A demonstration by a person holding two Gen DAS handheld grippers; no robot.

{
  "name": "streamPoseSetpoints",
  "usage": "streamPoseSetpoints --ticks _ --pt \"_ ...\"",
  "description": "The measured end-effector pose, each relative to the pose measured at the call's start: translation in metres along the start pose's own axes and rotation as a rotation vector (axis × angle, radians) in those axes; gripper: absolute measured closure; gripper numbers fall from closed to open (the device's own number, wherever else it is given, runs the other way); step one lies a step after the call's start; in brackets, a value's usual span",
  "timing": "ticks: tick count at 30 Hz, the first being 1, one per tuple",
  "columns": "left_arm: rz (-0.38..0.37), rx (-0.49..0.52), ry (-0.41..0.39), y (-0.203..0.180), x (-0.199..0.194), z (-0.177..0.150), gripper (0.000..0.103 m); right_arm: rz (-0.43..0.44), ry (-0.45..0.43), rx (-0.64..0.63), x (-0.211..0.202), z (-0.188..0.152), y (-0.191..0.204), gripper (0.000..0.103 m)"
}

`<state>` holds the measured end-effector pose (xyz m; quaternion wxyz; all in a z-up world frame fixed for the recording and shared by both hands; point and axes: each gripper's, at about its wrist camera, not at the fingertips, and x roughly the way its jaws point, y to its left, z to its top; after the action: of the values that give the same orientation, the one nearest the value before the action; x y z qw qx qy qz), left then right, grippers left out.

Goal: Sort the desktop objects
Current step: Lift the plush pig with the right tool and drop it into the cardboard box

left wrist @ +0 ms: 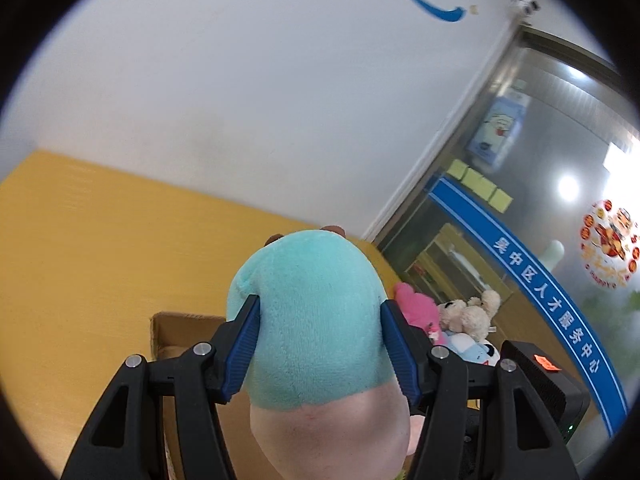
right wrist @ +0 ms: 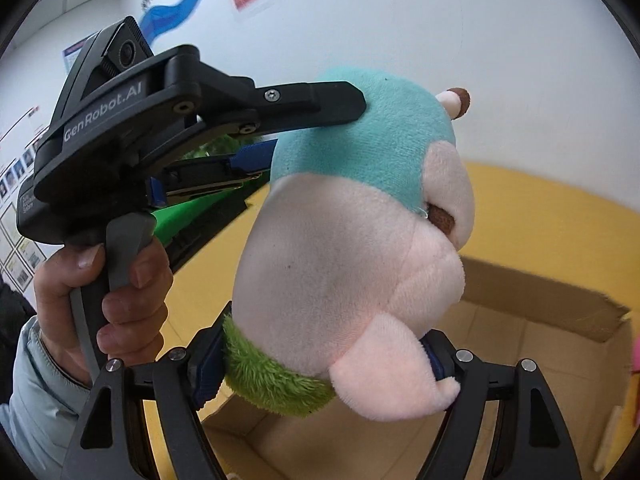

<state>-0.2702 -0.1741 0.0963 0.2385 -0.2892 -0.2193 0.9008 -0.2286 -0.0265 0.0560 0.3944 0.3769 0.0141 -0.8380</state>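
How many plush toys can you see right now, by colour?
Teal and pink, held by both grippers: 1, the teal plush
Pink: 1, the pink plush
Cream: 1, the cream bear
White and light blue: 1, the white plush
Total: 4

— What is behind?
— A white wall (left wrist: 240, 80) with a wavy blue stripe (left wrist: 420, 0).
— And below?
— A yellow table (left wrist: 80, 240).
— On the right?
— A glass door (left wrist: 560, 152) with a blue band (left wrist: 540, 280), yellow notes (left wrist: 480, 186), a round sticker (left wrist: 610, 240) and a bright light spot (left wrist: 568, 188).
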Motion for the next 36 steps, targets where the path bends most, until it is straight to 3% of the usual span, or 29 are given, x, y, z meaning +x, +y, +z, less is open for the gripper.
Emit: streamPoseSetpoints --ticks 8,14,19,22,24,26,29,32,36 --pt "0.110 -0.089 0.176 0.059 0.074 -0.030 0.045 0.021 0.175 0.148 0.097 -0.033 -0.045 0.026" --pt "0.163 -0.118 0.254 0.080 0.109 -0.049 0.044 0.002 0.259 0.219 0.132 -0.058 -0.065 0.023" --pt "0.174 -0.169 0.280 0.097 0.114 -0.050 0.024 0.071 0.254 0.259 0.124 -0.071 -0.066 0.016" --pt "0.126 -0.188 0.274 0.108 0.111 -0.048 0.024 0.096 0.230 0.209 0.112 -0.079 -0.058 0.019" --pt "0.133 -0.171 0.287 0.106 0.112 -0.048 0.024 0.083 0.253 0.180 0.116 -0.086 -0.052 0.031" --pt "0.136 -0.155 0.314 0.101 0.113 -0.051 0.024 0.097 0.264 0.189 0.116 -0.092 -0.049 0.035" --pt "0.153 -0.130 0.369 0.091 0.110 -0.060 0.026 0.143 0.240 0.181 0.104 -0.099 -0.038 0.037" --pt "0.196 -0.084 0.390 0.086 0.111 -0.063 0.028 0.118 0.230 0.155 0.098 -0.101 -0.030 0.037" --pt "0.209 -0.155 0.329 0.088 0.101 -0.056 0.027 0.089 0.294 0.154 0.108 -0.109 -0.029 0.037"
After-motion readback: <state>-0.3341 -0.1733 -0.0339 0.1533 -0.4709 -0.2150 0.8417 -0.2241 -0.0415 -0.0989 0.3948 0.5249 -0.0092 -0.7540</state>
